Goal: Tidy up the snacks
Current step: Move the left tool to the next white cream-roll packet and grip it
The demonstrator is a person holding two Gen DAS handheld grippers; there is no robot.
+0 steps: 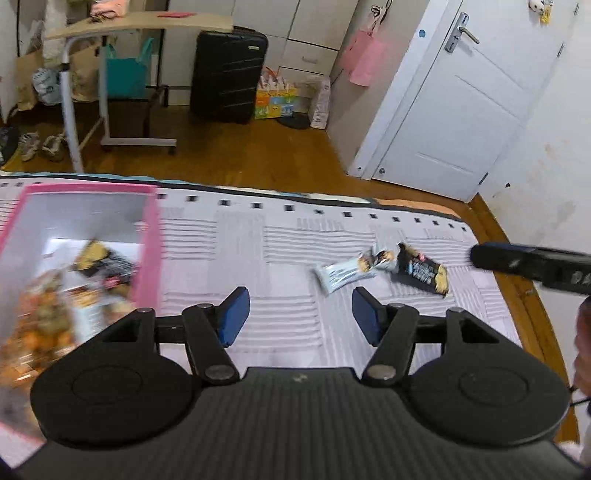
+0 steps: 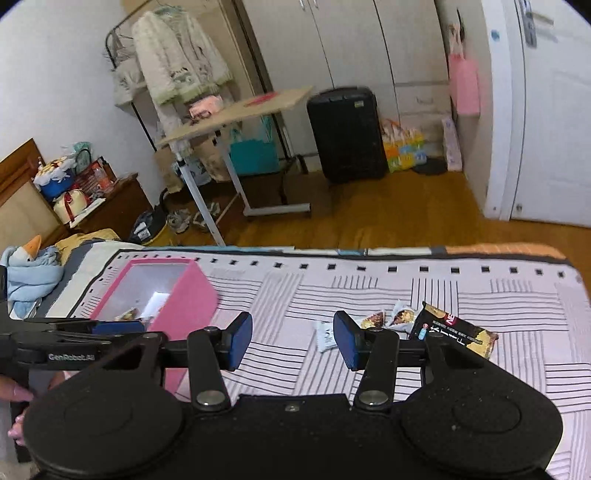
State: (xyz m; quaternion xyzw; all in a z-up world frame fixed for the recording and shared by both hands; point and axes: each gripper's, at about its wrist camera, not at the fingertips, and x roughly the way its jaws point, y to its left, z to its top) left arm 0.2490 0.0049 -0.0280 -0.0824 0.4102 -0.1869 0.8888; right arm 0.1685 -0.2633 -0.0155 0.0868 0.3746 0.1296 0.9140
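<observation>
Blue pads face each other across a clear gap on the left gripper (image 1: 300, 317): its fingers stand apart with nothing between them, only the striped bed cover (image 1: 280, 254) showing below. The right gripper (image 2: 293, 340) is the same, fingers apart and empty above the bed.

Just beyond the fingers, toward the bed's far right corner, lie the loose snacks: a white bar (image 1: 345, 275) next to a black packet (image 1: 424, 273), with small wrappers (image 2: 388, 318) between them in the right wrist view. The bar and packet overlap or touch at their near ends; which, I cannot tell.

At the bed's left side stands a pink box (image 1: 147, 243), open at the top, with several snack packs (image 1: 99, 264) already inside, blurred in the left wrist view.

A hand (image 2: 16, 391) grips the left gripper's handle at the picture's left edge.

Past the bed's far edge are a wooden floor (image 1: 258, 147), a black suitcase (image 1: 227, 77), a rolling table (image 1: 140, 24) and a white door (image 1: 461, 103).
</observation>
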